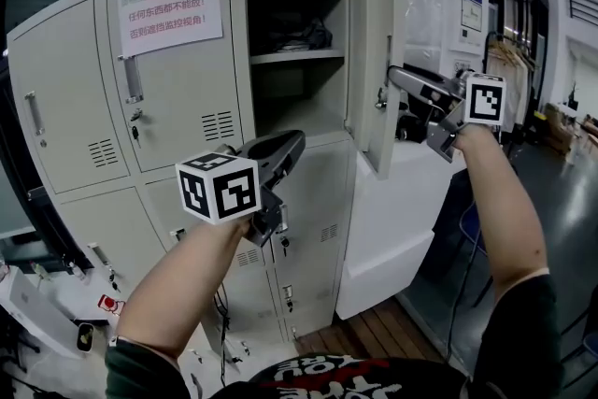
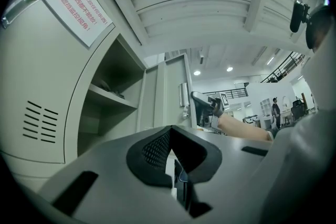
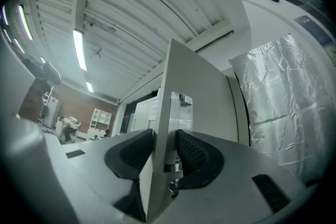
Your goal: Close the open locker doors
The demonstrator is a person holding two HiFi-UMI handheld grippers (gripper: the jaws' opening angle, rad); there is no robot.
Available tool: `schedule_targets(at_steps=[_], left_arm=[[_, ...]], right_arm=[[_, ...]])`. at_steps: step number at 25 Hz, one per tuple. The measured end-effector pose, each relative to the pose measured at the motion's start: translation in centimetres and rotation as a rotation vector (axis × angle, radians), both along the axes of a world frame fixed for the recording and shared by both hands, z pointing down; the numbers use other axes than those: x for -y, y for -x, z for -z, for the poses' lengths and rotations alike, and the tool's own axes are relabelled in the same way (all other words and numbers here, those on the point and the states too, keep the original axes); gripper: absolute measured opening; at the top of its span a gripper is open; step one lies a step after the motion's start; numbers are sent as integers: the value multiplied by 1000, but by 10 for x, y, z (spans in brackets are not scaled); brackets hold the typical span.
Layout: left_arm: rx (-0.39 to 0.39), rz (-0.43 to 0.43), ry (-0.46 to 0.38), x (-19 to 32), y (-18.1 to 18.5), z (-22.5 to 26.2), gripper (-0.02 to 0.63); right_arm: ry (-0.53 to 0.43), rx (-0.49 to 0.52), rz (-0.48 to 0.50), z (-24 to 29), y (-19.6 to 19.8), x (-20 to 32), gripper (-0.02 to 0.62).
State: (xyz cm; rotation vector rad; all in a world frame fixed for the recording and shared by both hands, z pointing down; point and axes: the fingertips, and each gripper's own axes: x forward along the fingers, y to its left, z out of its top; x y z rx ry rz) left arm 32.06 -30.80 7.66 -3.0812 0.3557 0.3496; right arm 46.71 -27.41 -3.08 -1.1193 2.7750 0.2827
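The grey locker bank has one open door (image 1: 374, 33) at the upper right, swung out toward me and hinged on its right side. Its compartment (image 1: 297, 89) shows a shelf with a dark bundle (image 1: 305, 36) on it. My right gripper (image 1: 392, 76) is shut on that door's free edge, beside the latch. In the right gripper view the door (image 3: 195, 81) stands edge-on between the two pads of the right gripper (image 3: 164, 136). My left gripper (image 1: 297, 141) hangs shut and holds nothing, just below the open compartment. The left gripper (image 2: 170, 131) looks up at the door (image 2: 176, 97).
The other locker doors are closed; one carries a paper notice (image 1: 170, 9). A white panel (image 1: 392, 238) stands right of the lower lockers over a wooden floor (image 1: 374, 332). Clutter lies at the lower left (image 1: 56, 313). Silver sheeting (image 3: 278, 97) hangs behind the door.
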Motion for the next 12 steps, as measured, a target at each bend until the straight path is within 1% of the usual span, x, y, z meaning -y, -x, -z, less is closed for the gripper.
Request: schedule_targets(at_steps=[12], left_arm=[[-9, 57, -2, 12, 39, 1, 3]], right_arm=[[-18, -60, 78, 1, 55, 21, 156]])
